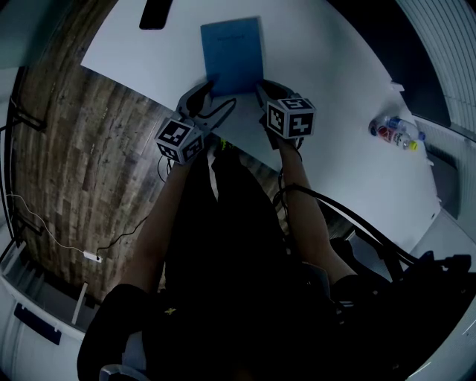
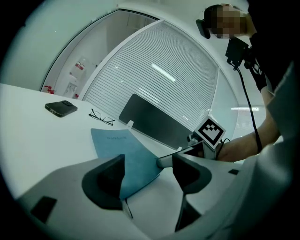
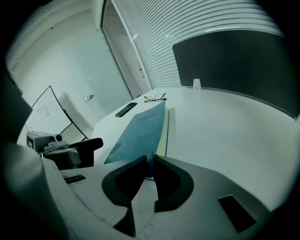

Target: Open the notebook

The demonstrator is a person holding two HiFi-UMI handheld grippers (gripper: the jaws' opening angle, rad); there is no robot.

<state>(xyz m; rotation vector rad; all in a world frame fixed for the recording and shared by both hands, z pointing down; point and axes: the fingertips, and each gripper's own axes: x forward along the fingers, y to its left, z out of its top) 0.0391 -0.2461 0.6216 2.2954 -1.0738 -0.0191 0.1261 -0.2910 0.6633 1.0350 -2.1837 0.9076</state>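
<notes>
I see plank floor [image 1: 82,149] and slatted blinds [image 2: 154,79] around a white table [image 1: 335,149]. The blue notebook [image 1: 232,52] lies by its near edge. My right gripper [image 3: 151,164] is pinched onto the cover's near edge. My left gripper [image 2: 149,171] stands wide apart at a corner, gripping nothing. A phone [image 1: 155,13] lies farther back.

A white desk [image 1: 349,141] fills the upper part of the head view, and its near edge runs diagonally above a floor of dark wood-grain planks [image 1: 89,156]. A thin white cable [image 1: 44,227] trails across the planks to a small white plug [image 1: 92,257], near a low white unit [image 1: 30,298] in the lower left corner. Along the desk's far edge stands a dark upright panel [image 2: 150,123]. Behind it, pale horizontal blinds [image 2: 154,70] cover a wide window, with a bright strip of light [image 2: 163,73] showing on the slats. Beside the blinds is a plain white wall [image 3: 61,51]. The room looks dim and bluish.
</notes>
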